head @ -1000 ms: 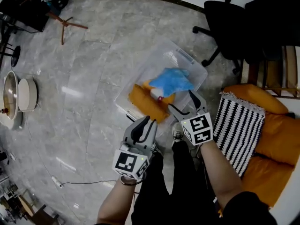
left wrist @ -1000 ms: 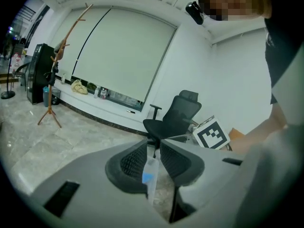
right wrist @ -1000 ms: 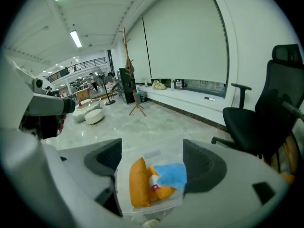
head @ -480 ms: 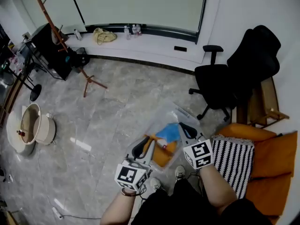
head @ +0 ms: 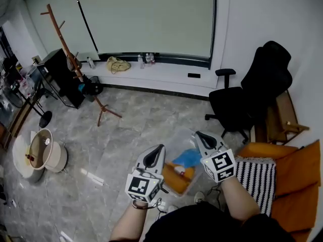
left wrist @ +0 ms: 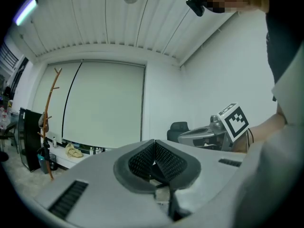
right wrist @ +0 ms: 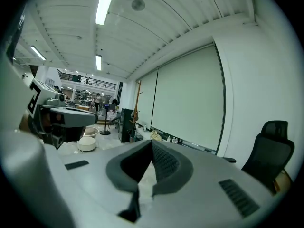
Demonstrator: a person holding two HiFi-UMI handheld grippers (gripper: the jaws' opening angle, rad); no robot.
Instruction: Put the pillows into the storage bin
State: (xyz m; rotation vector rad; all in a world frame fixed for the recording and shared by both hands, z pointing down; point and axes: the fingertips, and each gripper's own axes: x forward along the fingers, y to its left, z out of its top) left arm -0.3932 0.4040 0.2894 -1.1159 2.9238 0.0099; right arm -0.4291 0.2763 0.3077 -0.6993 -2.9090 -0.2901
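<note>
Left gripper: the left gripper [head: 157, 151] is pointing out level above the floor; its jaws have just been closing and are now meeting pad to pad with nothing between them.
Right gripper: the right gripper [head: 201, 136] is hovering just to the right of it, its jaws pressed together and carrying nothing.
Storage bin: the clear storage bin [head: 174, 147] is sitting on the floor just past the person's feet, showing between the two grippers in the head view.
Done: a blue pillow [head: 187, 158] and an orange pillow [head: 176, 182] are lying inside the bin, the blue one farther and the orange one nearer.
Left: a striped pillow [head: 257, 180] is resting on the orange sofa [head: 298, 175] at the near right, apart from the bin, and is probably waiting its turn. I cannot tell whether the sofa's own cushions count.
Surface: the grey marbled floor [head: 121, 135] is reflecting the light.
Room: a black office chair [head: 237, 102] is standing at the far right. A wooden coat stand [head: 68, 44] is leaning at the far left, white bowls [head: 43, 155] are sitting at the left, and a wide blind [head: 151, 19] is covering the far window.
</note>
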